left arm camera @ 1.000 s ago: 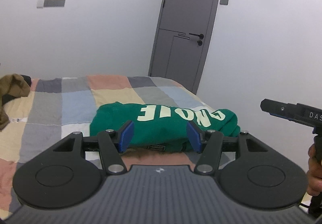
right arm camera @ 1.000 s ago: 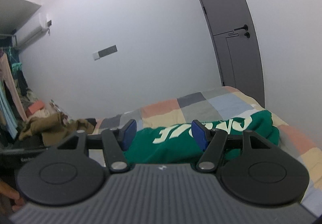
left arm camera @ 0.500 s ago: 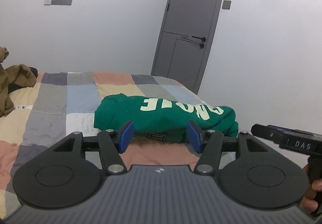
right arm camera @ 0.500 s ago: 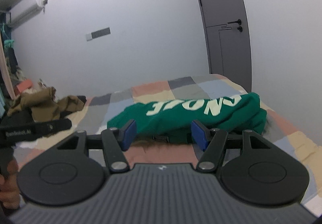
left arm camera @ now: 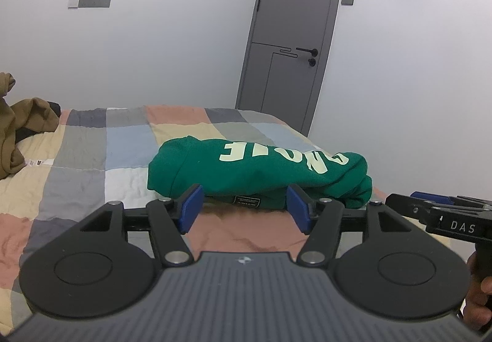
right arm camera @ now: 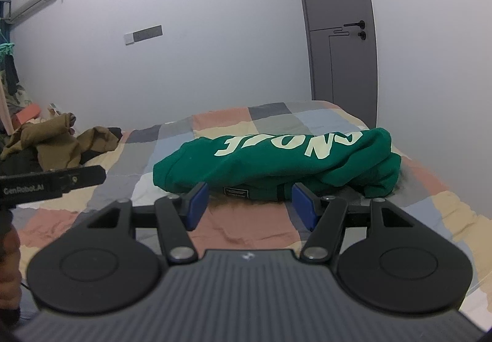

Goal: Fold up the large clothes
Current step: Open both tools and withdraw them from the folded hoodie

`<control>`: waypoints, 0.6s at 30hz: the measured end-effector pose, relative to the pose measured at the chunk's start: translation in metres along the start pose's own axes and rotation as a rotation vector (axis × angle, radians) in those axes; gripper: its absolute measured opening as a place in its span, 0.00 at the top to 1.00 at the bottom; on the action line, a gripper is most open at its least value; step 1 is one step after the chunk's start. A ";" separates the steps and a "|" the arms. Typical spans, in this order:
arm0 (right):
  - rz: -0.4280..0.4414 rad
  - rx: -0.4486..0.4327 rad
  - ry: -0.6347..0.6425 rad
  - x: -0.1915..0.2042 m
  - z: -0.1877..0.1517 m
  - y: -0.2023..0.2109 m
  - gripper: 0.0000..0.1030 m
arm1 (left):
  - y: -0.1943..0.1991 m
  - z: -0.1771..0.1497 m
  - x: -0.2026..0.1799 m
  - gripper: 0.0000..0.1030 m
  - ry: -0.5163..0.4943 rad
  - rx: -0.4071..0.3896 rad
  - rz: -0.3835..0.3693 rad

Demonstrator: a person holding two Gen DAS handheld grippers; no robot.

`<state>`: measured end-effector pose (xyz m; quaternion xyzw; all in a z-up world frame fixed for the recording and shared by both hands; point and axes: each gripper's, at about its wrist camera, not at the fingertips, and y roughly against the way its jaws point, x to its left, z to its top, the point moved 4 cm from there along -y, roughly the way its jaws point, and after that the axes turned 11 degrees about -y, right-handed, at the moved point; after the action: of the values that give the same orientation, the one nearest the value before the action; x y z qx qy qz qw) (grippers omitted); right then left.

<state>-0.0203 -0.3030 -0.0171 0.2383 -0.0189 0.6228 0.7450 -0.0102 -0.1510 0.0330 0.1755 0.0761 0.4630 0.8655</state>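
Observation:
A green sweatshirt (left arm camera: 255,170) with pale lettering lies folded in a thick bundle on the patchwork bed; it also shows in the right wrist view (right arm camera: 276,163). My left gripper (left arm camera: 244,208) is open and empty, held just short of the bundle's near edge. My right gripper (right arm camera: 250,203) is open and empty, also just short of the near edge. Each gripper shows at the side of the other's view: the right one (left arm camera: 442,214), the left one (right arm camera: 52,180).
The bed's checked quilt (left arm camera: 92,163) spreads to the left and front. A heap of brown clothes (right arm camera: 58,139) lies at the far left. A grey door (left arm camera: 292,34) stands behind the bed, and a white wall runs close along its right side.
Both grippers have drawn back from the green bundle and lowered a little. The bundle lies still. The right gripper's view has swung right.

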 end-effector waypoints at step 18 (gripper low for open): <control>-0.037 -0.004 0.032 -0.003 0.004 0.005 0.32 | -0.004 0.001 -0.007 0.01 -0.027 0.021 0.005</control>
<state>-0.0243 -0.3069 -0.0133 0.2271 -0.0038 0.6126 0.7570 -0.0104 -0.1596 0.0325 0.1911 0.0688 0.4617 0.8635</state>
